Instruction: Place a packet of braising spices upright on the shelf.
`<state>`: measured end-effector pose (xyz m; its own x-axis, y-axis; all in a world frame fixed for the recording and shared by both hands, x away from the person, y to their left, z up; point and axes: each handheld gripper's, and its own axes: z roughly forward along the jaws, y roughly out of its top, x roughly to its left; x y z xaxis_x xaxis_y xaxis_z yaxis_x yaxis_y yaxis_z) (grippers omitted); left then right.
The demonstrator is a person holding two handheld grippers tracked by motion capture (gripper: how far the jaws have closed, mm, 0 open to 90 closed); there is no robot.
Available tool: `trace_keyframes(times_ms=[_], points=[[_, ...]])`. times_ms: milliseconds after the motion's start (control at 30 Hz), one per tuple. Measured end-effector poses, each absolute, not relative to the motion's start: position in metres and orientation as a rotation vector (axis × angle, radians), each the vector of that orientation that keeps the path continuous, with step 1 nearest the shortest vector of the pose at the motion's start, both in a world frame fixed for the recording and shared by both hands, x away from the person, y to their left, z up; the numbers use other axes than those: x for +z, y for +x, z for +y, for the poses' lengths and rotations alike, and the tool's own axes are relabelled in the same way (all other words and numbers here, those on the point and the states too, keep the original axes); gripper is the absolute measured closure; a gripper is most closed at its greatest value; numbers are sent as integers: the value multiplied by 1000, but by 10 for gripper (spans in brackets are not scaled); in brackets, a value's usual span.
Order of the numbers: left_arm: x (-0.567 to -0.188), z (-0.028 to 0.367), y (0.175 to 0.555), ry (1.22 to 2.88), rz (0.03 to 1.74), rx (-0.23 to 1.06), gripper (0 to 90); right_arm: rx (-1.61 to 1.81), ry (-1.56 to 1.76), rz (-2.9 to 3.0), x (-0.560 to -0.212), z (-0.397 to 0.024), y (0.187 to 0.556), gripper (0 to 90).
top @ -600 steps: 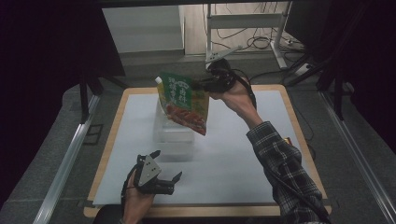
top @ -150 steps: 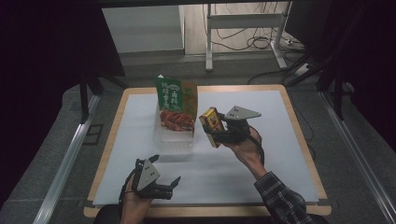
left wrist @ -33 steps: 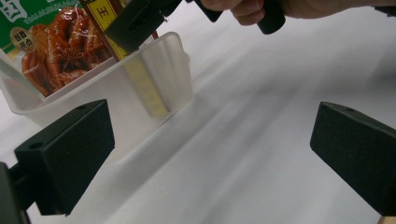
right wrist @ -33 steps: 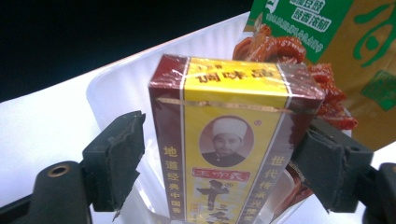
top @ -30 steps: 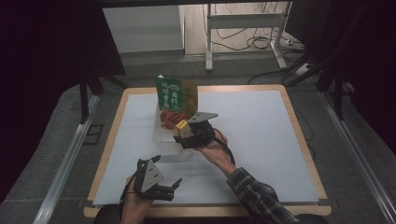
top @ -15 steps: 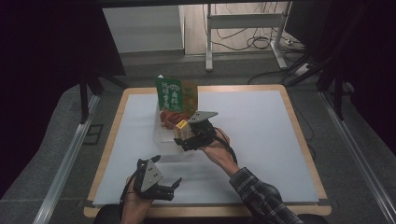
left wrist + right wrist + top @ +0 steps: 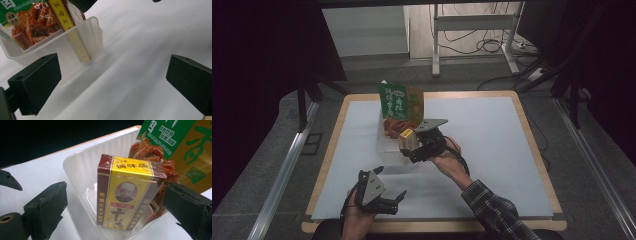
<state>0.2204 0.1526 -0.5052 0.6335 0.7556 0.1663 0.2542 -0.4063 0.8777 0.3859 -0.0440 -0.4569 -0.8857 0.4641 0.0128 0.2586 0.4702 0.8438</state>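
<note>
The seasoning box (image 7: 128,195) stands on end in the clear tub (image 7: 82,167), long axis upright, yellow top toward the desk's (image 7: 512,130) far edge. My right tongs (image 7: 115,212) have just been opening and now flank it, spread. My left tongs (image 7: 112,82) gape empty near the front edge.

- We can't see the box (image 7: 128,195) base behind the bin (image 7: 82,182) wall.
- Pouch (image 7: 172,137) cut off at 12 and 3 o'clock, right gripper view.

Dim surroundings in high view, black beyond white table mat (image 7: 492,150); mat evenly lit from above, soft short shadows beside clear bin (image 7: 393,144). Bright, washed-out mat in left gripper view, near jaws blurred, soft shadow right of bin. Sharp print on spice box (image 7: 127,192) in right gripper view; glare on its wrapper; jaws soft.
</note>
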Motion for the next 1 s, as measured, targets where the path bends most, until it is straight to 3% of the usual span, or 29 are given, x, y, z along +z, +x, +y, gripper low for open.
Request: trace_keyframes(times_ms=[1000], points=[[-505, 153, 221, 1954, 799, 698, 0, 1351, 574, 2511, -440, -71, 369, 42]])
